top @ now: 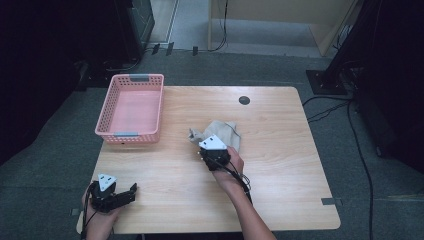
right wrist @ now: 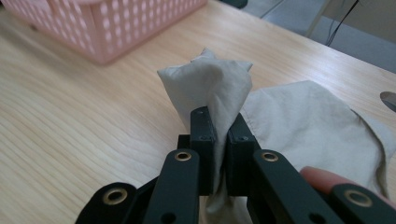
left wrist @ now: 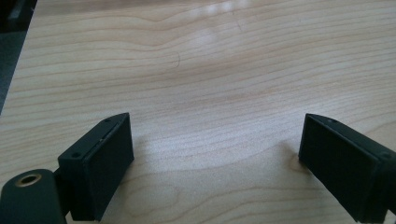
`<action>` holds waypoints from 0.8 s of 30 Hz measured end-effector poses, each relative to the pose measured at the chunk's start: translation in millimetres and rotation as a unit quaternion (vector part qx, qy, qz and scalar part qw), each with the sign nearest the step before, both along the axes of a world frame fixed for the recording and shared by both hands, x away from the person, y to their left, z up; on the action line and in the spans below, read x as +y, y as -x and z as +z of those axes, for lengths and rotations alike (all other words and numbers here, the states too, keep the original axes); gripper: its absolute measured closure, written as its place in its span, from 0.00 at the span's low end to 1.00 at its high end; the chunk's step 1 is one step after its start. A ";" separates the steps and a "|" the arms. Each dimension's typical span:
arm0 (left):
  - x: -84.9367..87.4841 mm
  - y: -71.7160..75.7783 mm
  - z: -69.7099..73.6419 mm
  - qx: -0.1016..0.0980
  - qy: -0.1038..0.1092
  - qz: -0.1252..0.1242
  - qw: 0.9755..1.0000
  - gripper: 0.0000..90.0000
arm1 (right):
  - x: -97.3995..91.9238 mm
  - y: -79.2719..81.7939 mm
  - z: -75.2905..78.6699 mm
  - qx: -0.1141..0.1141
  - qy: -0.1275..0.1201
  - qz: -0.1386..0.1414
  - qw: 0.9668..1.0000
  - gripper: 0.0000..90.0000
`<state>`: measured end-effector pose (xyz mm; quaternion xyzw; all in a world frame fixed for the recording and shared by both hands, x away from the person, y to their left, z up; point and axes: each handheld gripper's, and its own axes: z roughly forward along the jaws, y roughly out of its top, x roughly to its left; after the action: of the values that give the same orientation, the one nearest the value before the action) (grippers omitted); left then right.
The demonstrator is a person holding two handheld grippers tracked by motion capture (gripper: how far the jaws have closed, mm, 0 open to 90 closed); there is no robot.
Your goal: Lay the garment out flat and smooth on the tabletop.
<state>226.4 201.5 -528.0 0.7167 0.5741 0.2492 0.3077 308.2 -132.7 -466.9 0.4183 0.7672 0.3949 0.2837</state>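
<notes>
While pinched between right gripper [right wrist: 218, 135] fingers [right wrist: 203, 140], beige cloth [right wrist: 210, 84] pokes above tips.

A pink basket [top: 131, 107] with a perforated wall sits on the wooden table [top: 280, 185] at about ten o'clock from the table's middle, its long side running toward twelve o'clock; a corner hangs just past the table's nine o'clock edge. It has a grey handle strip [top: 139, 77] at its far end and another [top: 125, 134] at its near end. Nothing lies inside it. A small dark round cap [top: 244, 100] is set into the tabletop at about one o'clock, near the far edge. Grey carpet [top: 45, 150] surrounds the table. Black cables [top: 361, 155] trail across the carpet at three o'clock, beside a dark stand base [top: 327, 82] at two o'clock.
</notes>
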 end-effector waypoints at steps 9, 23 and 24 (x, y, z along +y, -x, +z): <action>-6.0 3.5 6.9 -0.005 0.023 0.022 0.999 0.15 | -28.3 9.3 23.9 -0.008 -0.099 -0.016 0.995 0.95; -70.7 -9.6 34.3 -0.038 0.080 -0.047 0.995 0.15 | -63.4 9.7 32.4 0.006 -0.164 -0.045 0.985 0.95; -76.9 -11.8 34.4 -0.037 0.079 -0.050 0.995 0.15 | -64.4 10.2 32.2 0.001 -0.159 -0.038 0.987 0.95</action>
<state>238.2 124.6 -493.6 0.7081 0.5440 0.2134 0.3964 298.1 -197.1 -434.7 0.4878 0.6784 0.5001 0.2274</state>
